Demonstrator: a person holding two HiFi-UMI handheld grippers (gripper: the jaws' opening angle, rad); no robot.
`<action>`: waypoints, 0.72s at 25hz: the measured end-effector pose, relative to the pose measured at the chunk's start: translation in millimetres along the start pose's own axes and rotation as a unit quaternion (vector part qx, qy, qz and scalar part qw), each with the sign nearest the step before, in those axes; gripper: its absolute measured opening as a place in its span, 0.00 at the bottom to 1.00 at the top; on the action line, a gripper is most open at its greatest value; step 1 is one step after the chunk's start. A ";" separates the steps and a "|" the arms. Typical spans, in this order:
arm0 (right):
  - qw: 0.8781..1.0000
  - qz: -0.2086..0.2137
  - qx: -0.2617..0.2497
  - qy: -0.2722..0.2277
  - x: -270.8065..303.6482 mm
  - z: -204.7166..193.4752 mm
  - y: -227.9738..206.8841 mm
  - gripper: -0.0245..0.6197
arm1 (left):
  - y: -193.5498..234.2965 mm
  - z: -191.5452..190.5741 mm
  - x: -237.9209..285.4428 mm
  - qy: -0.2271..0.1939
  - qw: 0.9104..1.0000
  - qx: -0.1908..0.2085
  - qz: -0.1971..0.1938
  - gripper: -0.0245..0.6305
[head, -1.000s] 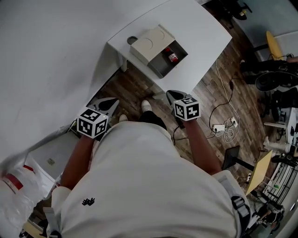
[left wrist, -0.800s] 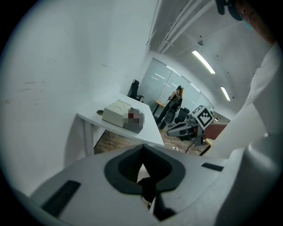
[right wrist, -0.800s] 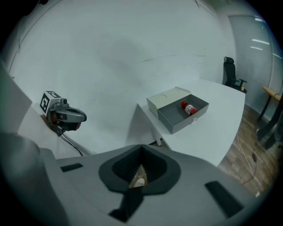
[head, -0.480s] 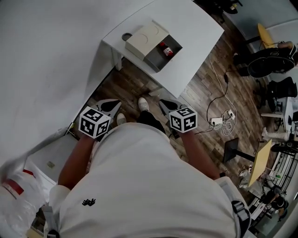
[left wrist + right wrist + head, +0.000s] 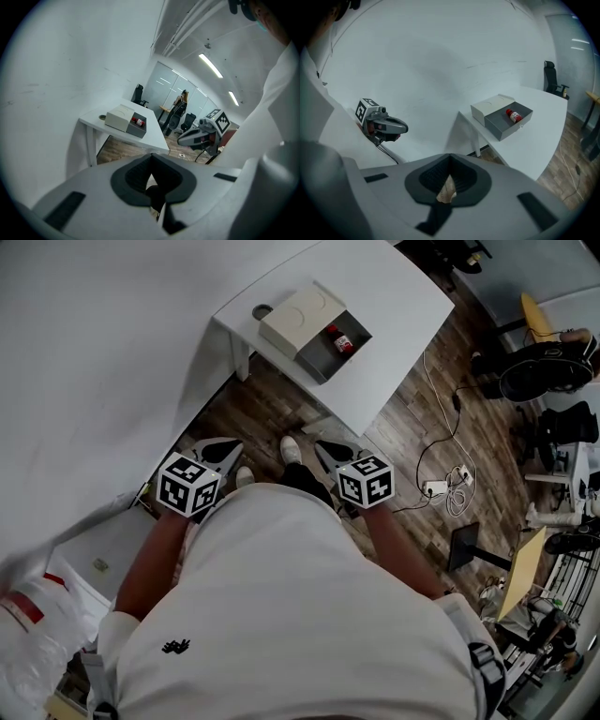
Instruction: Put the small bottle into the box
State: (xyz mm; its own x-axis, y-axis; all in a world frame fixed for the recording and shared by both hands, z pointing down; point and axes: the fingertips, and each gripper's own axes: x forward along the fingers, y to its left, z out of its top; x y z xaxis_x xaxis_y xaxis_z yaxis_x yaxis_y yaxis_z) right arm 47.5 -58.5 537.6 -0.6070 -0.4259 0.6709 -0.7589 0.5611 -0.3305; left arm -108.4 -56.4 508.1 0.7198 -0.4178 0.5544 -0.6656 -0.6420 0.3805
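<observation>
Standing back, you had left gripper (image 5: 217, 448), right gripper (image 5: 330, 450) pinched empty; small bottle (image 5: 339, 339) lay in box (image 5: 319, 362) ahead, nearer right.

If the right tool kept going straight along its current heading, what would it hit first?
Most likely the wooden floor just before the table leg, since the right tool slants downward; depth is unclear, so the wall could come first.

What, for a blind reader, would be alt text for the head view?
Seen from above, a small bottle lies inside an open box on a white table. A person standing short of it holds the left gripper and right gripper, both shut and empty.
</observation>
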 end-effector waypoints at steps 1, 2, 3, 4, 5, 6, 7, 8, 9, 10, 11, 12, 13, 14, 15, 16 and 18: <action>1.000 0.001 -0.002 0.000 0.7 0.7 0.6 0.05 | 0.5 -0.9 -0.6 0.000 1.000 -0.001 0.001 0.05; 1.000 0.002 -0.003 0.000 1.2 1.6 1.1 0.05 | 1.2 -1.6 -1.0 0.001 1.000 -0.001 0.002 0.05; 1.000 0.002 -0.004 0.000 1.7 2.6 1.5 0.05 | 1.8 -1.9 -1.2 0.002 1.000 -0.002 0.003 0.05; 1.000 0.003 -0.004 0.000 1.9 3.4 1.9 0.05 | 2.3 -2.0 -1.3 0.003 1.000 -0.002 0.003 0.05; 1.000 0.003 -0.005 -0.001 1.9 4.1 2.4 0.05 | 2.4 -2.0 -1.1 0.003 1.000 -0.003 0.003 0.05; 1.000 0.003 -0.005 -0.001 1.7 4.5 3.0 0.05 | 2.2 -2.0 -0.8 0.004 1.000 -0.003 0.002 0.05; 1.000 0.002 -0.005 -0.001 1.4 4.9 3.6 0.05 | 1.9 -2.0 -0.2 0.004 1.000 -0.003 0.000 0.05; 1.000 0.002 -0.005 -0.002 1.0 5.1 4.1 0.05 | 1.6 -2.2 0.7 0.005 1.000 -0.002 -0.002 0.05; 1.000 0.002 -0.005 -0.002 0.3 5.2 4.4 0.05 | 1.1 -2.2 1.9 0.006 1.000 -0.002 -0.004 0.05; 1.000 0.001 -0.005 -0.003 -0.4 5.2 4.3 0.05 | 0.7 -2.1 3.4 0.007 1.000 0.000 -0.006 0.05; 1.000 0.001 -0.004 -0.004 -1.2 5.1 4.2 0.05 | 0.1 -1.6 4.7 0.008 1.000 0.002 -0.008 0.05; 1.000 0.000 -0.003 -0.005 -1.9 4.7 4.3 0.05 | -0.6 -1.1 5.7 0.009 1.000 0.003 -0.010 0.05; 1.000 0.000 -0.002 -0.005 -2.4 4.1 4.8 0.05 | -1.5 -0.9 6.3 0.010 1.000 0.004 -0.012 0.05; 1.000 0.000 -0.001 -0.005 -2.8 3.4 5.5 0.05 | -2.2 -0.8 6.7 0.010 1.000 0.004 -0.013 0.05; 1.000 0.001 -0.002 -0.005 -3.0 2.9 6.5 0.05 | -2.3 -1.1 6.8 0.011 1.000 0.005 -0.014 0.05; 1.000 0.002 -0.002 -0.005 -3.1 2.8 7.4 0.05 | -2.1 -1.4 6.9 0.012 1.000 0.005 -0.014 0.05; 1.000 0.004 -0.004 -0.004 -2.7 2.8 8.7 0.05 | -1.1 -2.3 6.7 0.013 1.000 0.005 -0.014 0.05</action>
State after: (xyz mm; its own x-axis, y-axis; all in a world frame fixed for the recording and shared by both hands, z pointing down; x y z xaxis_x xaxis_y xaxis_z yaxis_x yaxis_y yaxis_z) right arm 41.9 -54.4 531.0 -0.6147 -0.4268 0.6634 -0.7522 0.5702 -0.3302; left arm -103.3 -57.0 513.0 0.7331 -0.3826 0.5624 -0.6429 -0.6596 0.3894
